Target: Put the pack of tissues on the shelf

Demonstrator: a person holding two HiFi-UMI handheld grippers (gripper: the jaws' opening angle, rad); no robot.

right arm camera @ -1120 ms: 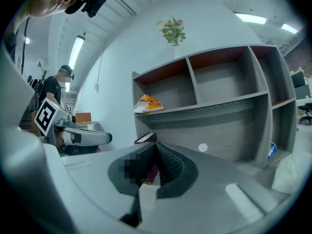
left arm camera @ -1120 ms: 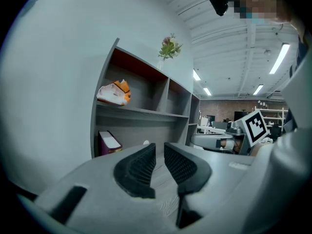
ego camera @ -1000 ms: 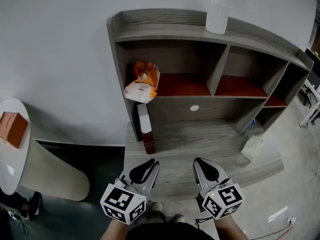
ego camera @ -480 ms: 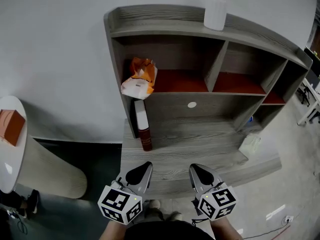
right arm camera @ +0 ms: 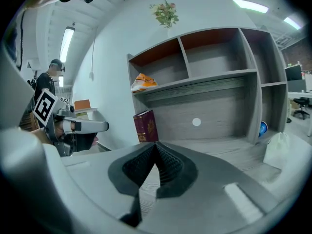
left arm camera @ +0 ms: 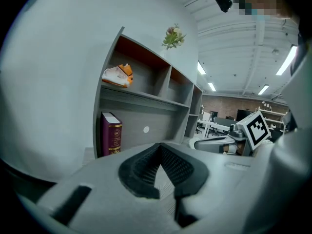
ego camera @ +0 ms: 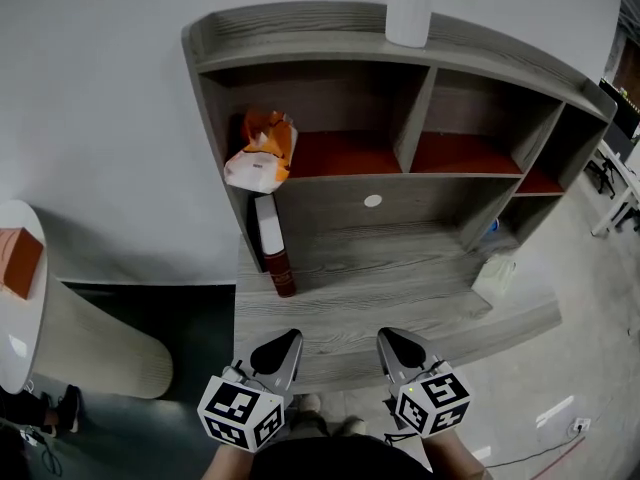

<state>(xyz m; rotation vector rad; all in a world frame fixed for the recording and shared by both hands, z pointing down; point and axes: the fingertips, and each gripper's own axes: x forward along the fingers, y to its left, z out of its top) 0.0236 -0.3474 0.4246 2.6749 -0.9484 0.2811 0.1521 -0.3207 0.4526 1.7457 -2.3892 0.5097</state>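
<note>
The pack of tissues, orange and white, lies in the upper left compartment of the grey shelf unit, its front end hanging a little over the board's edge. It also shows in the left gripper view as the tissue pack and in the right gripper view as the pack. My left gripper and right gripper hover side by side over the front edge of the lower wooden surface, well below and apart from the pack. Both are shut with nothing between the jaws, as the left gripper and right gripper show close up.
A dark red book stands upright against the unit's left wall. A white vase sits on top. A white bag rests at the lower right, a blue object behind it. A round white table with an orange box stands left.
The left gripper's jaws have closed from partly open, with nothing in them. Both grippers sit slightly lower in the head view, and the shelf has shifted left.
</note>
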